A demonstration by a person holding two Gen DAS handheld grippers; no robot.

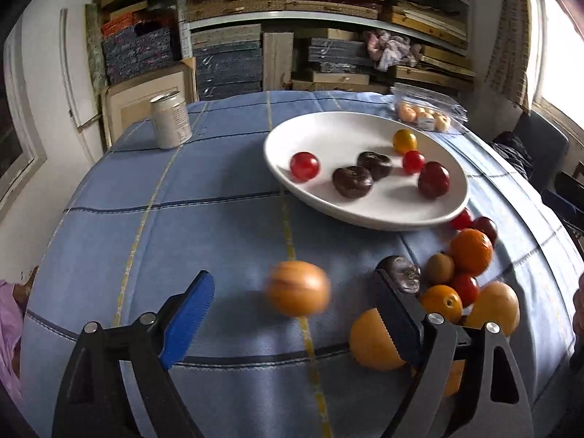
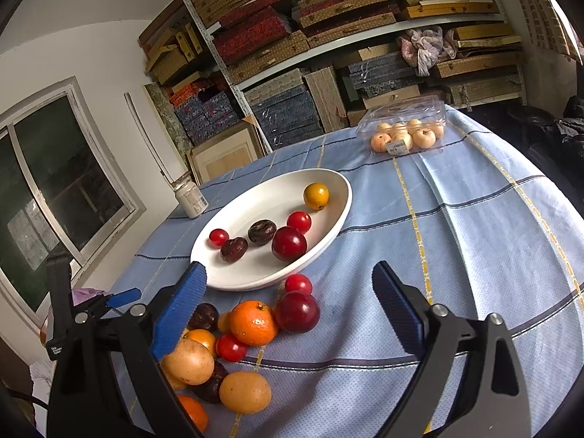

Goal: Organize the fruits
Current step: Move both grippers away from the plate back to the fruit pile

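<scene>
A white oval plate (image 1: 350, 127) (image 2: 255, 200) on the blue checked cloth holds several small fruits: red ones, two dark ones and a yellow one (image 1: 404, 141) (image 2: 316, 195). Beside it lies a pile of loose fruit with an orange (image 1: 471, 252) (image 2: 255, 323), a dark red plum (image 2: 297, 312) and a kiwi (image 1: 440, 268). My left gripper (image 1: 292, 277) is open. A blurred orange fruit (image 1: 297, 292) sits between its jaws, clear of both pads. My right gripper (image 2: 288, 268) is open and empty above the pile's right side.
A pale can (image 1: 171, 120) (image 2: 190, 199) stands at the table's far left. A clear plastic box of pale fruits (image 1: 425, 113) (image 2: 405, 135) sits at the far edge. Shelves stacked with boxes (image 1: 328, 7) rise behind the table. The left gripper's frame (image 2: 62, 310) shows at left.
</scene>
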